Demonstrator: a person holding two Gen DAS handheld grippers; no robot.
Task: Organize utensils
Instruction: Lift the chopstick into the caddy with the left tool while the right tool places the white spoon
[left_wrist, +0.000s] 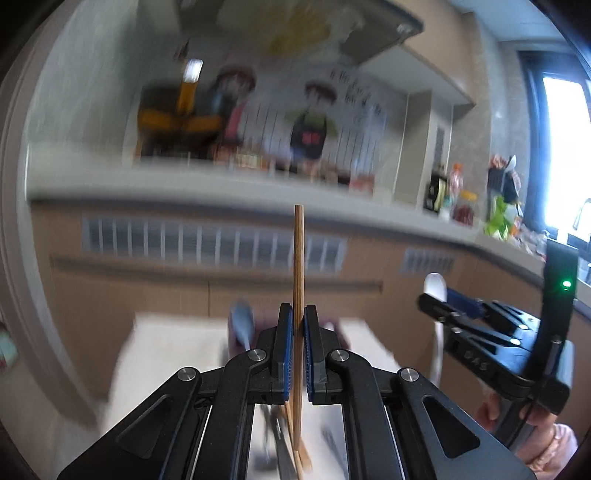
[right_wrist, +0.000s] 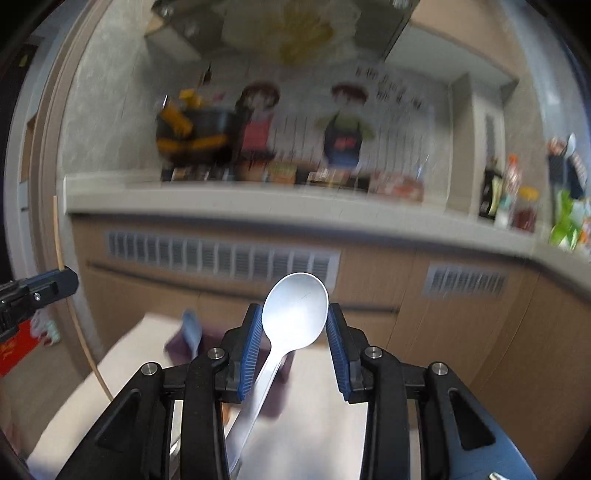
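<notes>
Above the white table's (right_wrist: 122, 354) near edge, thin wooden chopsticks (left_wrist: 298, 266) are clamped by the left gripper (left_wrist: 298, 325) and a white plastic spoon (right_wrist: 295, 310) is pinched at its bowl by the right gripper (right_wrist: 294, 325).

I see a brown wood-grained chopstick (left_wrist: 298, 266) between my left gripper's (left_wrist: 298, 325) black jaws with ribbed blue pads (left_wrist: 287, 354). My right gripper (right_wrist: 294, 325), also black and blue, carries a white spoon (right_wrist: 295, 310). Beyond are tan cabinets (left_wrist: 147, 295) and a grey counter (right_wrist: 258, 206).

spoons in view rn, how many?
2. A white spoon sits between the right gripper pads; a blue spoon is on the blurred table behind. More may be hidden.
</notes>
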